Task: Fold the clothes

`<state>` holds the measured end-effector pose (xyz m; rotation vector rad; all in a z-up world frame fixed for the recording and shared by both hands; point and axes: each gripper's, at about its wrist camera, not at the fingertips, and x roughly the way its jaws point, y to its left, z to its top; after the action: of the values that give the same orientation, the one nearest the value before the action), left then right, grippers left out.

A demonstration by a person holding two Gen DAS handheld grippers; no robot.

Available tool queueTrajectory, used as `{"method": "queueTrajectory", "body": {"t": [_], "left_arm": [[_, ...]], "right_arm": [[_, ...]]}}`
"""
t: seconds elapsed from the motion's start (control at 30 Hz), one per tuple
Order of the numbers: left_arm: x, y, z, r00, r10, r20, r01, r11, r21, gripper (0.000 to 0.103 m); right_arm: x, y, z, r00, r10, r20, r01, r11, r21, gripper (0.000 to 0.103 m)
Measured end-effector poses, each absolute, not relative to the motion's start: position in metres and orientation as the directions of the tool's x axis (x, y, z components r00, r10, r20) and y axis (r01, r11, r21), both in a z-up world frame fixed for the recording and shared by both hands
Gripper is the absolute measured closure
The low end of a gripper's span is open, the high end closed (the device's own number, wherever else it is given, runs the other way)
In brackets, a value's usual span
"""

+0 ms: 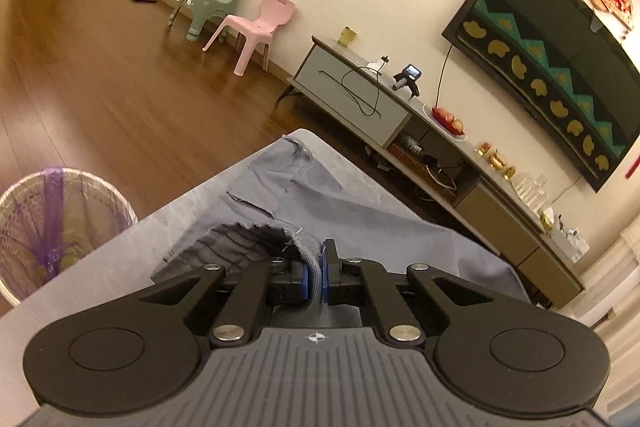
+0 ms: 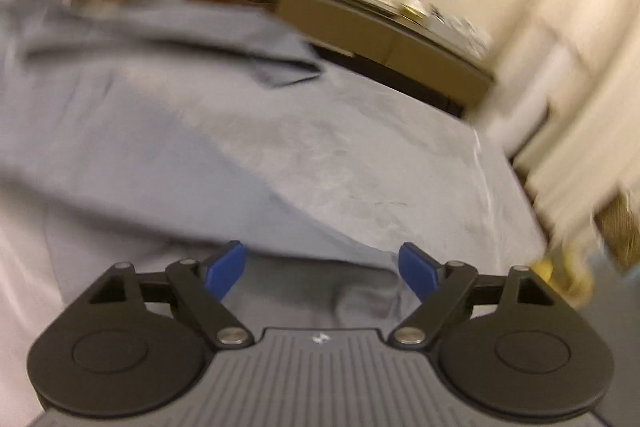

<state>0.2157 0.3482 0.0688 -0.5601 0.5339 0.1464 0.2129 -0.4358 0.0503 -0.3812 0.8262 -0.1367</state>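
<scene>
Grey garment (image 1: 352, 211) pinched in left claw (image 1: 316, 277); blurred right claw (image 2: 322, 273) spread.

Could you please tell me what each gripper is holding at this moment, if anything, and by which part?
The left gripper is shut on the grey garment, pinching its frayed edge. The right gripper is open above the cloth and holds nothing.

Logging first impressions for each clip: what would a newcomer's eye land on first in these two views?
In the left wrist view, the left tool is shut on a frayed edge of the grey garment, spread over the grey-covered surface. In the blurred right wrist view, the right tool stands wide open just over the same cloth. Behind, a pink chair and a green chair stand by the wall.
</scene>
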Motion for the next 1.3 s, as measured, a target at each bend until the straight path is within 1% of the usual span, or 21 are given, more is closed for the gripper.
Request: {"method": "queueTrajectory", "body": {"t": [0.1,0.13,0.17,0.2,0.23,0.27,0.33,0.43,0.53,0.57,0.6,0.67,0.77,0.83,0.9,1.0,1.1,1.13,1.17,1.2,1.3], "left_arm": [[0.217,0.344,0.068,0.844,-0.005,-0.537,-0.263,0.868,-0.421,0.098],[0.216,0.343,0.069,0.844,-0.004,-0.536,-0.255,0.877,-0.407,0.098],[0.215,0.344,0.070,0.847,-0.004,-0.532,-0.248,0.882,-0.400,0.098],[0.213,0.345,0.071,0.851,-0.004,-0.525,-0.242,0.884,-0.400,0.098],[0.210,0.347,0.073,0.858,-0.002,-0.514,-0.239,0.884,-0.402,0.098],[0.205,0.351,0.078,0.871,0.005,-0.492,-0.238,0.879,-0.413,0.098],[0.195,0.363,0.090,0.902,0.018,-0.431,-0.231,0.864,-0.448,0.098],[0.183,0.381,0.106,0.935,0.043,-0.351,-0.227,0.835,-0.501,0.098],[0.181,0.401,0.117,0.944,0.076,-0.321,-0.252,0.795,-0.552,0.098],[0.184,0.407,0.117,0.936,0.087,-0.341,-0.276,0.782,-0.559,0.098],[0.191,0.412,0.112,0.915,0.095,-0.391,-0.317,0.771,-0.552,0.098],[0.204,0.419,0.099,0.861,0.115,-0.495,-0.392,0.769,-0.504,0.098],[0.223,0.405,0.076,0.751,0.175,-0.637,-0.446,0.845,-0.294,0.098],[0.224,0.395,0.072,0.724,0.206,-0.658,-0.433,0.879,-0.201,0.098],[0.219,0.386,0.077,0.727,0.236,-0.644,-0.410,0.902,-0.133,0.097],[0.204,0.376,0.091,0.762,0.263,-0.591,-0.390,0.916,-0.095,0.094],[0.183,0.372,0.105,0.789,0.270,-0.552,-0.400,0.907,-0.128,0.091],[0.175,0.368,0.109,0.813,0.268,-0.517,-0.390,0.910,-0.142,0.088],[0.170,0.363,0.111,0.828,0.280,-0.486,-0.396,0.905,-0.154,0.076],[0.167,0.359,0.112,0.827,0.305,-0.473,-0.422,0.892,-0.162,0.062],[0.174,0.350,0.115,0.828,0.324,-0.458,-0.443,0.878,-0.181,0.062]], "right_arm": [[0.222,-0.414,0.034,0.706,-0.267,-0.656,-0.116,0.870,-0.479,0.023],[0.226,-0.408,0.030,0.719,-0.255,-0.646,-0.142,0.857,-0.496,0.033],[0.232,-0.406,0.030,0.721,-0.222,-0.656,-0.161,0.868,-0.470,0.065],[0.240,-0.406,0.032,0.712,-0.184,-0.678,-0.171,0.891,-0.421,0.087],[0.246,-0.406,0.036,0.704,-0.154,-0.693,-0.170,0.912,-0.374,0.101],[0.246,-0.405,0.044,0.719,-0.130,-0.683,-0.166,0.922,-0.350,0.101],[0.245,-0.403,0.063,0.749,-0.083,-0.657,-0.159,0.941,-0.299,0.102],[0.217,-0.408,0.135,0.844,0.057,-0.533,-0.166,0.973,-0.159,0.102],[0.184,-0.414,0.205,0.905,0.188,-0.382,-0.216,0.976,-0.032,0.102],[0.182,-0.416,0.220,0.907,0.212,-0.363,-0.228,0.974,-0.002,0.102],[0.189,-0.419,0.229,0.897,0.222,-0.382,-0.231,0.973,0.023,0.102],[0.219,-0.413,0.225,0.847,0.184,-0.498,-0.217,0.976,-0.008,0.102],[0.268,-0.391,0.172,0.668,0.142,-0.730,-0.274,0.960,-0.064,0.101],[0.280,-0.378,0.133,0.554,0.115,-0.824,-0.329,0.940,-0.090,0.101],[0.274,-0.372,0.108,0.535,0.069,-0.842,-0.310,0.943,-0.120,0.098],[0.262,-0.379,0.090,0.550,0.052,-0.834,-0.219,0.972,-0.084,0.083],[0.248,-0.404,0.118,0.631,0.204,-0.748,-0.132,0.979,0.155,0.066],[0.246,-0.413,0.130,0.668,0.265,-0.696,-0.109,0.959,0.261,0.053],[0.250,-0.423,0.141,0.698,0.313,-0.644,-0.086,0.930,0.358,0.046],[0.254,-0.432,0.149,0.724,0.354,-0.593,-0.067,0.891,0.450,0.046],[0.294,-0.441,0.149,0.730,0.434,-0.528,0.011,0.766,0.643,0.046]]}}
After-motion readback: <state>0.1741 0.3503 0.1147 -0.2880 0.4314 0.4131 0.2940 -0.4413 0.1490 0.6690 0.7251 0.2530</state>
